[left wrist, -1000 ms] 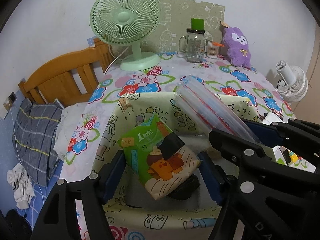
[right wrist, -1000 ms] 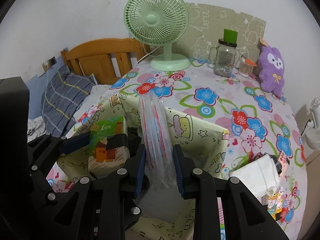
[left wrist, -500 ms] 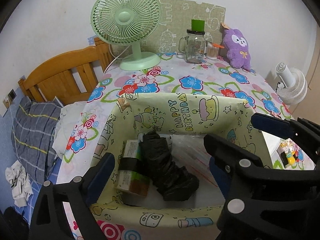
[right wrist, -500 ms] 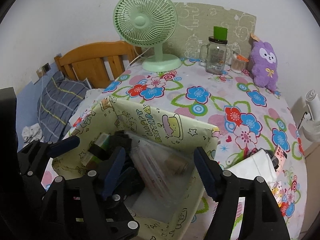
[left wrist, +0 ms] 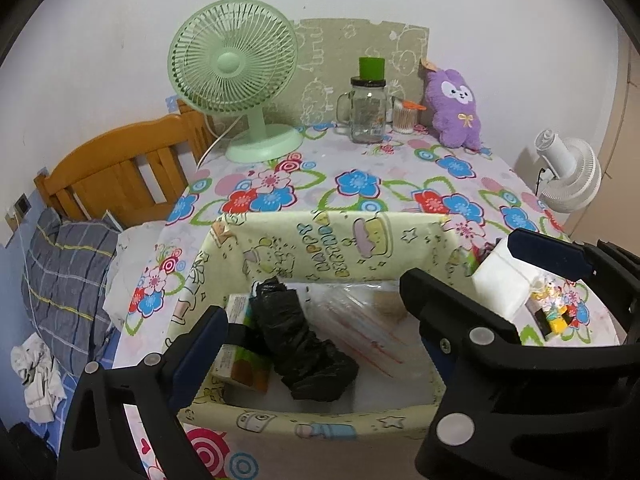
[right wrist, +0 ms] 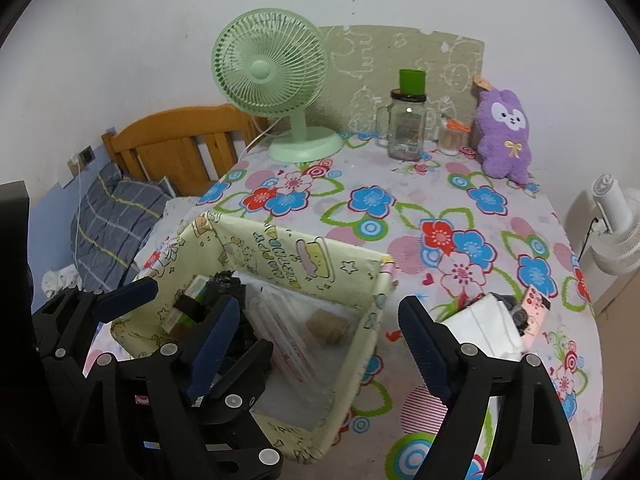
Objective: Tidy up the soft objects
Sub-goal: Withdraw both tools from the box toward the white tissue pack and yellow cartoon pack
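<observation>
Both grippers are spread wide with nothing between the fingers — the left gripper (left wrist: 320, 312) sits low in its view over the yellow fabric bin (left wrist: 340, 240), and the right gripper (right wrist: 316, 328) hangs over the bin's right half in the lower middle of its own view. Inside the bin: a green snack pack (left wrist: 240, 360) lying against the left wall, a crumpled black bag (left wrist: 304, 344) just right of it and partly on top, then a clear plastic pack with red lines (left wrist: 360, 332) lying flat toward the right. A small brown roll (right wrist: 326, 326) sits at the bin's far right corner. On the flowery tablecloth (right wrist: 400, 208) to the right of the bin, outside it, there's a white tissue pack (left wrist: 500, 284). Up top are a green fan (left wrist: 236, 68), a glass jar (left wrist: 366, 114) and a purple plush (left wrist: 454, 108).
</observation>
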A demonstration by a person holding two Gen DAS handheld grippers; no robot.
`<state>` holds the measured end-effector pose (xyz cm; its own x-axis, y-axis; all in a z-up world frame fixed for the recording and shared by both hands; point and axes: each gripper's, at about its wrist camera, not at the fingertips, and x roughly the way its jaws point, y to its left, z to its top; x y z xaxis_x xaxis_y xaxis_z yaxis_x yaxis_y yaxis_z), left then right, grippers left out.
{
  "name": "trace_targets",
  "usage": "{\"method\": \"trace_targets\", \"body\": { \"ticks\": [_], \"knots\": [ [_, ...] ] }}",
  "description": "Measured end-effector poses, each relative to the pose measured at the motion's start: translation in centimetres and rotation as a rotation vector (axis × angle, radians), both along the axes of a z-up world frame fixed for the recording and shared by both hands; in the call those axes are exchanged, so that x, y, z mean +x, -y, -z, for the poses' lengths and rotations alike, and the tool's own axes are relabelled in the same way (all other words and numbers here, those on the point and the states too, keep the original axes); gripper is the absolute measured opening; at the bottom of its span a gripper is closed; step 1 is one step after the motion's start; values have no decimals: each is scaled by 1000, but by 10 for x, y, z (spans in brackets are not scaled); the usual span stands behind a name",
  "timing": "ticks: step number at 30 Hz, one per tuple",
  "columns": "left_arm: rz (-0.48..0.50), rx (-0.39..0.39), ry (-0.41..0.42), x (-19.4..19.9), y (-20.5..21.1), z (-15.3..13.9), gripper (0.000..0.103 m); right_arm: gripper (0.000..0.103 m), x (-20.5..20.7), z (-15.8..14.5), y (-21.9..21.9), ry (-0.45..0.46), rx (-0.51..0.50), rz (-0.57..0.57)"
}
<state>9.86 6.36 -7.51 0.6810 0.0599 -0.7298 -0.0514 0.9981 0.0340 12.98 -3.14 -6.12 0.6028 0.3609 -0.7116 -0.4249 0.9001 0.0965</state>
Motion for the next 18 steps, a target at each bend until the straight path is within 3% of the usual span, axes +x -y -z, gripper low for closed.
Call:
{"method": "trace_targets", "body": {
  "ticks": [18],
  "knots": [
    [43, 8, 89, -15, 36, -32, 99, 91, -19, -33, 44, 90, 24, 64]
  ]
}}
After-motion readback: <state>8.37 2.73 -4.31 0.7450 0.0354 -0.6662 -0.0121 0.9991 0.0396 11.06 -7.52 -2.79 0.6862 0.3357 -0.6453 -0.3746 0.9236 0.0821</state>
